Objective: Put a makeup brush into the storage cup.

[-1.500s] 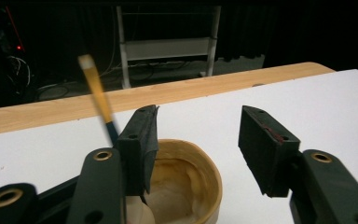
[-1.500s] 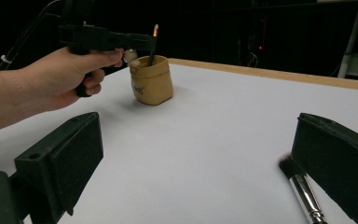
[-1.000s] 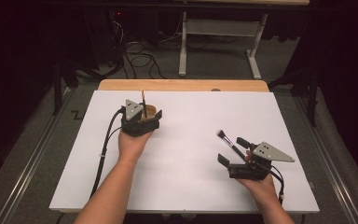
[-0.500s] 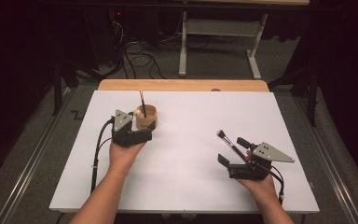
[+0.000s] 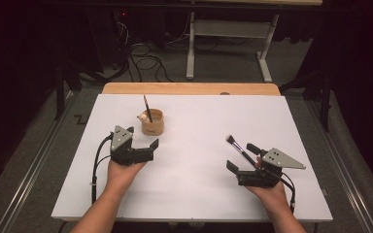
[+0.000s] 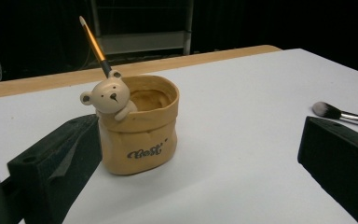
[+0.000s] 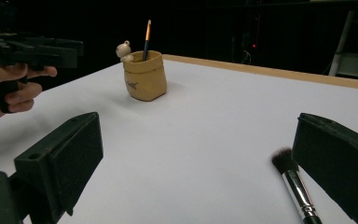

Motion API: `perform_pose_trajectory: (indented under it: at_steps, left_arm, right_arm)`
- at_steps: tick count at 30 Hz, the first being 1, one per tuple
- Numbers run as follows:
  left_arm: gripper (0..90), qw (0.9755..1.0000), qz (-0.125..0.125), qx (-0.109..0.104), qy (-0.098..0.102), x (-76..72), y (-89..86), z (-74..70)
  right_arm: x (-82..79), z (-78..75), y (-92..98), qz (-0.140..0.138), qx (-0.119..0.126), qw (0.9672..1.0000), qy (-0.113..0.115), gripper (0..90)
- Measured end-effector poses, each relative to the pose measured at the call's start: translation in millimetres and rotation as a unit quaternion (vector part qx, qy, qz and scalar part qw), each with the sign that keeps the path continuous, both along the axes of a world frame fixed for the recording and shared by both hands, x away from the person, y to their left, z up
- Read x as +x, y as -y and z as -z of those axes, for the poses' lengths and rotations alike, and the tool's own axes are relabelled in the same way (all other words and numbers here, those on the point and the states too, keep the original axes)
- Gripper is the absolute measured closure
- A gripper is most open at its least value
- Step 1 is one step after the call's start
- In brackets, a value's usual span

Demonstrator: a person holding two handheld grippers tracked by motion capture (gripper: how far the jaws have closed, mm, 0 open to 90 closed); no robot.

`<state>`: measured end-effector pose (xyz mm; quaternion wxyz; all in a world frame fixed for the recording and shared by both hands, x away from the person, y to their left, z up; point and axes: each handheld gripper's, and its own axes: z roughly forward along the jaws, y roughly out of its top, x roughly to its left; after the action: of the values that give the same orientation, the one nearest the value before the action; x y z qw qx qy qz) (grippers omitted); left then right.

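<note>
— What do we have on our left?

— Our left gripper (image 5: 143, 145) sits over the white table (image 5: 194, 194), just short of the tan holder (image 5: 152, 122). Its jaws have just been opening and now stand wide apart with nothing between them. From the left gripper view the holder (image 6: 140, 126) stands upright on the table a little beyond the jaw tips, nearer the left jaw, untouched by either.

— And the holder itself?

— We see a small bear figure (image 6: 107, 95) leaning over its rim, and a thin pencil brush (image 6: 94, 45) standing tilted inside it, tip up.

— Moving rightward?

— Bare table across the middle, then the makeup brush (image 5: 238, 148), lying flat with its bristles pointing away from us.

— Is our right gripper holding it?

— No. Our right gripper (image 5: 243, 158) stands open around it; in the right gripper view the brush (image 7: 294, 186) lies just beside the right jaw, and we cannot tell whether it touches. The left jaw stands well apart from it.
</note>
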<state>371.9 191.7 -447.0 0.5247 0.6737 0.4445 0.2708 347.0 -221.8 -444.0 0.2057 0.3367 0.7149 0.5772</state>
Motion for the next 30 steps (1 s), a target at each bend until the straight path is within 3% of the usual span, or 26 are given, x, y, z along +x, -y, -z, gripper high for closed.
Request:
perform_pose_trajectory:
  at_steps: [15,24,27,30]
  left_arm:
    - [0.5,0.9993,0.028,-0.026,0.0,-27.5,-9.0,-1.0]
    - [1.2,0.9994,0.032,0.004,0.008,-35.5,-11.6,13.0]
    - [2.7,0.9993,0.033,-0.004,0.019,-38.3,-14.6,13.6]
    - [3.9,0.9993,0.034,0.005,0.014,-39.9,-16.7,17.1]
  right_arm:
    - [-1.3,-0.9,1.8,0.009,-0.008,0.9999,0.007,2.5]
    - [1.0,1.8,2.8,0.019,-0.017,0.9996,0.013,2.5]
    - [0.8,2.6,3.8,0.028,-0.013,0.9994,0.012,2.5]
    - [1.8,3.9,5.6,0.037,-0.013,0.9992,0.012,2.5]
